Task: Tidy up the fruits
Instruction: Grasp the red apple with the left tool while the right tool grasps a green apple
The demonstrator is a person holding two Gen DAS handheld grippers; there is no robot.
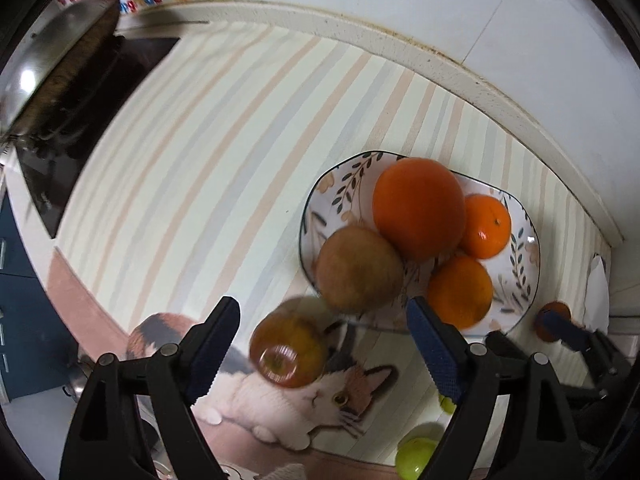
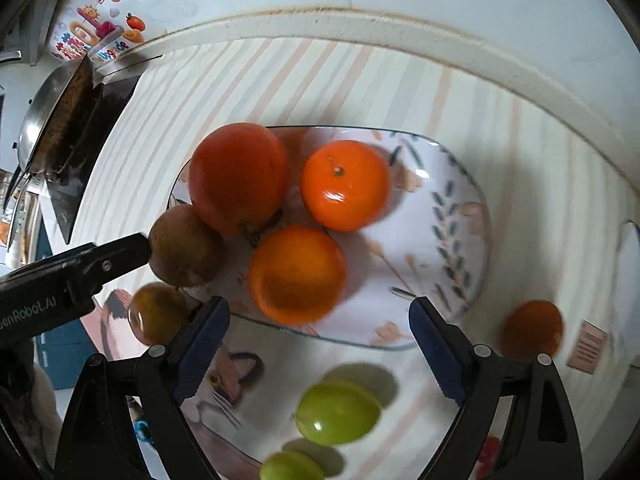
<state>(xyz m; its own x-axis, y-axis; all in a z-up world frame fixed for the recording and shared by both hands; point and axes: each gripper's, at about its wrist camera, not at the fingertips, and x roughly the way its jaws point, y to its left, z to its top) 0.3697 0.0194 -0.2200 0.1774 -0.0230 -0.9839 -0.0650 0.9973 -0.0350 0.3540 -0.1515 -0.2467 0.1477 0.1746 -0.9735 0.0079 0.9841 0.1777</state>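
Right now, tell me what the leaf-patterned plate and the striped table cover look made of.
Leaf-patterned plate: likely glazed ceramic; white, glossy, painted sprigs, thin dark rim line. Striped table cover: probably printed vinyl or oilcloth; smooth, flat, no visible weave, though blur leaves that open.

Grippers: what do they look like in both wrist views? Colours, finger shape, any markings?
Both are alike: the left gripper and right gripper have matte black angular plastic bodies with silver pivot bolts. Each finger carries a dark blue, finely textured pad. In the right wrist view, the left gripper's black body bears white lettering, partly cut off, ending "enRobot.AI". No cables or sleeves show.
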